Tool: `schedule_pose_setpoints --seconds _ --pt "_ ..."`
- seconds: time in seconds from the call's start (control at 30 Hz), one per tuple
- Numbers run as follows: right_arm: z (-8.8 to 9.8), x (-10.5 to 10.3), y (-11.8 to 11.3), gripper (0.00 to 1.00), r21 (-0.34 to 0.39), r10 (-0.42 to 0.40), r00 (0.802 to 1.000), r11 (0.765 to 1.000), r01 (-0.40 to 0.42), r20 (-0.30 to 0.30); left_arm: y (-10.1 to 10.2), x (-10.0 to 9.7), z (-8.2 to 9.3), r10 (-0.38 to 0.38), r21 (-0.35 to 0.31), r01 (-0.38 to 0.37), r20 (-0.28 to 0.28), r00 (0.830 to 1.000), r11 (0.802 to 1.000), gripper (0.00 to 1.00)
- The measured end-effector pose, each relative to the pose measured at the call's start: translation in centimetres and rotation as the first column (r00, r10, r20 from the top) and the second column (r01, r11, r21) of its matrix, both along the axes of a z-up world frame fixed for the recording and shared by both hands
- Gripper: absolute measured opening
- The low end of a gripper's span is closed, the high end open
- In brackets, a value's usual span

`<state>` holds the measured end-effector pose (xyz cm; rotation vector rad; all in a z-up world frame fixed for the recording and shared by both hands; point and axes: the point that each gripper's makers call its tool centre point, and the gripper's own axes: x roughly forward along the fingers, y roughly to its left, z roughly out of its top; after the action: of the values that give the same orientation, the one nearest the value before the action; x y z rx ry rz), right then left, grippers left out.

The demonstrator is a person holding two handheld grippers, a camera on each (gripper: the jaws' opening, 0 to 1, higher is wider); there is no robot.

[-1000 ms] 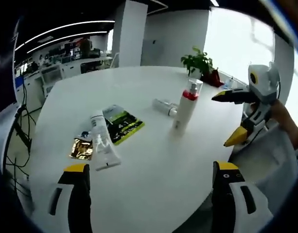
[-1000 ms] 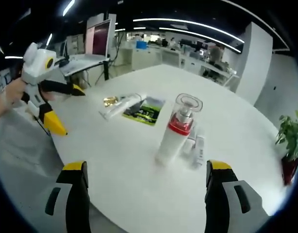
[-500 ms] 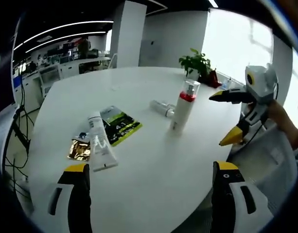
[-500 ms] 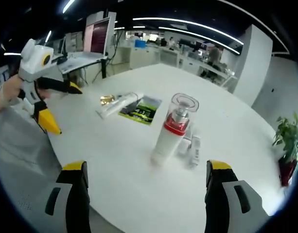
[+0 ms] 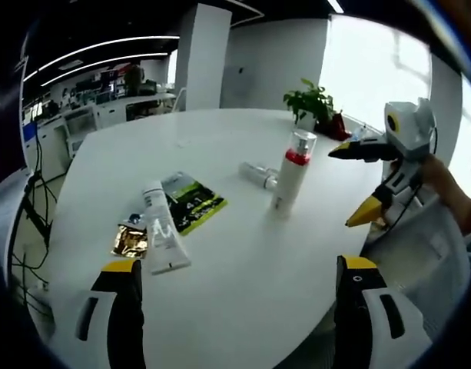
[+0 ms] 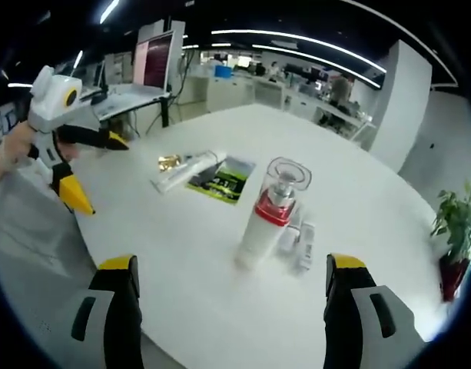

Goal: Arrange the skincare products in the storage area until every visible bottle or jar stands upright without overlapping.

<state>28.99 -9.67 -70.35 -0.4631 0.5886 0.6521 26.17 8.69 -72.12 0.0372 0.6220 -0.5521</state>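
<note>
**Both hand-held grippers wide open, off the bench edge, nothing gripped**

Left hand-held gripper (image 5: 239, 296): yellow-tipped black jaws spread wide w/ bare white bench (image 5: 243, 254) between them, holding nothing. Just ahead, on its left side, a flat white tube (image 5: 163, 235) lies on its side, crimped end toward the camera; print on it too small to read. Touching the tube's left edge, a shiny gold foil sachet (image 5: 130, 241). On the tube's other side, a flat green-and-black packet (image 5: 192, 201) w/ pale lettering, unreadable. Further out, toward centre-right, the pump bottle (image 5: 290, 174) stands upright: white cylinder body, red collar, clear cap. No label text legible. Right behind it a small clear-and-white bottle (image 5: 258, 174) lies on its side, close to or touching its base, can't tell which. Potted plant (image 5: 315, 101) at the bench's far edge.

Right hand-held gripper (image 6: 227, 296): jaws also parted wide, empty. Pump bottle (image 6: 270, 217) straight ahead between the jaw lines, well apart from the tips; lying bottle (image 6: 303, 244) just beside it on the right. Tube (image 6: 183, 171), sachet (image 6: 170, 161) and packet (image 6: 220, 178) sit beyond, to the left. Left hand-held gripper (image 6: 85, 173) comes in from the left, off the bench edge, a hand (image 6: 11, 146) around its white grip. Bench top smooth, glossy, rounded.
</note>
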Motion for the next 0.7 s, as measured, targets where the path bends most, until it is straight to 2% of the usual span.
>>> schedule_pose_setpoints --seconds 0.07,0.2,0.27,0.37,0.57,0.63,0.7 --pt "1.3 0.5 0.2 1.00 -0.019 0.019 0.999 1.000 -0.018 0.033 0.1 0.2 0.3 0.000 0.003 0.000 0.014 1.000 1.000 0.99" --pt "4.2 1.5 1.7 1.00 0.034 0.058 0.996 0.998 -0.061 0.069 0.0 0.3 0.5 -0.001 0.004 0.000 0.024 1.000 1.000 0.99" --pt "5.9 2.4 2.4 1.00 0.020 0.078 0.989 0.997 -0.081 0.124 0.1 0.2 0.6 0.000 0.009 0.000 0.026 1.000 1.000 0.99" --pt "6.6 3.2 3.2 1.00 -0.009 0.100 0.983 0.995 -0.100 0.154 0.3 0.4 0.6 -0.002 0.016 0.001 0.031 1.000 1.000 0.99" --pt "7.9 3.9 6.7 1.00 -0.039 0.189 0.962 0.982 -0.185 0.195 0.1 0.1 1.0 -0.007 0.010 0.007 0.043 0.999 1.000 0.99" --pt "7.6 4.3 7.9 1.00 -0.041 0.207 0.960 0.978 -0.203 0.187 0.3 0.1 1.1 0.005 0.007 -0.005 0.049 0.999 1.000 0.99" --pt "7.0 4.1 9.3 1.00 -0.031 0.235 0.960 0.972 -0.233 0.154 0.5 0.1 1.2 0.013 0.007 -0.013 0.050 0.999 1.000 0.99"
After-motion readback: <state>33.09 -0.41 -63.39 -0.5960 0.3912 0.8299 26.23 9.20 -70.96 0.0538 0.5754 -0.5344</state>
